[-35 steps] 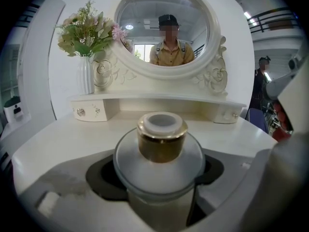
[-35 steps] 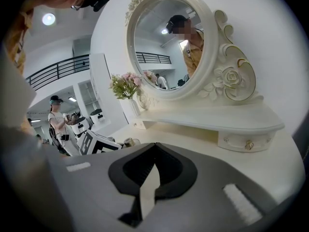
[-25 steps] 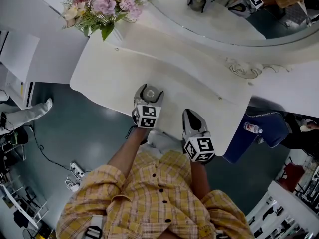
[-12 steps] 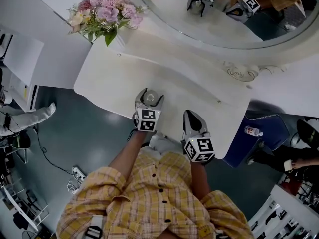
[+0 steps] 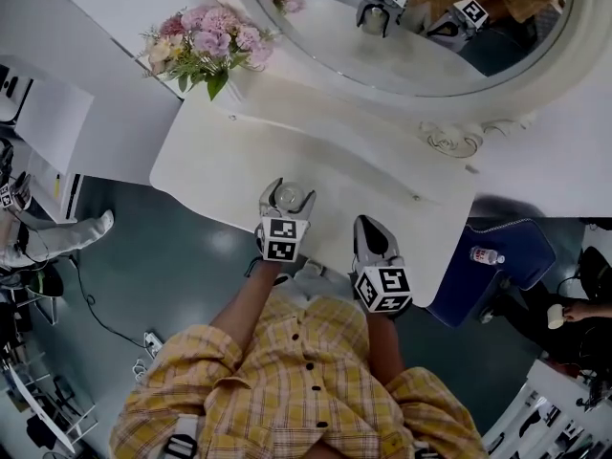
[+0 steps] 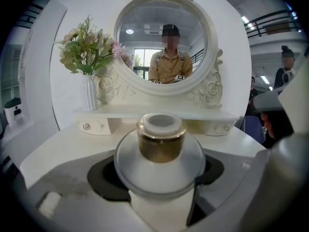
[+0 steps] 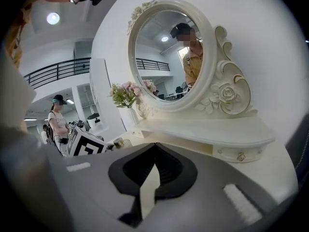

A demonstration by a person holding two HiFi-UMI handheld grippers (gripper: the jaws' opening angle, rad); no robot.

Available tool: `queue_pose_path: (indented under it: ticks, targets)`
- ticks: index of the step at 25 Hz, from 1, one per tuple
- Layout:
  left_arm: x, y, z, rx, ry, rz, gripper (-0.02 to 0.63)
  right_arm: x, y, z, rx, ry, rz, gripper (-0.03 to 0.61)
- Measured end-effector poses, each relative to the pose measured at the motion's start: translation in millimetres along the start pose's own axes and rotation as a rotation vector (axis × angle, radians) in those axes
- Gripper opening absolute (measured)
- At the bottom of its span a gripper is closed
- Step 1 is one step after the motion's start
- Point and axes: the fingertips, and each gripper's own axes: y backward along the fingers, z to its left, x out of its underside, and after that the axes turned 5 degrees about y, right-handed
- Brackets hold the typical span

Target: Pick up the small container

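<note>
At the 6 o'clock edge of the white vanity bench (image 5: 316,151), the right tongs (image 5: 369,226) hung closed and empty while the left tongs (image 5: 288,190) clasped the small container (image 6: 161,151), whose rounded frosted body might squirt free if the squeeze were off-centre.

White vanity (image 5: 316,151) with a big oval mirror (image 5: 325,27), pink flowers (image 5: 206,41) at its left end, water bottle (image 5: 486,254) on maybe a blue chair (image 5: 521,247).
</note>
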Motion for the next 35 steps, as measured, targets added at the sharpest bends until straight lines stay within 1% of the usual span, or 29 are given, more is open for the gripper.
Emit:
queue_pose_path:
  ticks: [7, 12, 26, 35]
  targets:
    - [-19.7, 22.2, -6.9, 0.01, -0.015, -0.042, 0.344, -11.9, 12.2, 4.3, 0.009, 0.01, -0.023, 0.002]
    - [-36.4, 39.5, -5.7, 0.027, -0.027, -0.08, 0.344, -22.0, 18.6, 15.5, 0.02, 0.023, -0.044, 0.002]
    - [-74.5, 99.8, -3.5, 0.139, -0.098, -0.155, 0.345, -50.8, 42.6, 58.7, 0.097, 0.036, -0.106, 0.001]
    - [-98.9, 126.6, 2.8, 0.183, -0.133, -0.199, 0.345, -61.1, 49.9, 82.7, 0.125, 0.043, -0.135, 0.001]
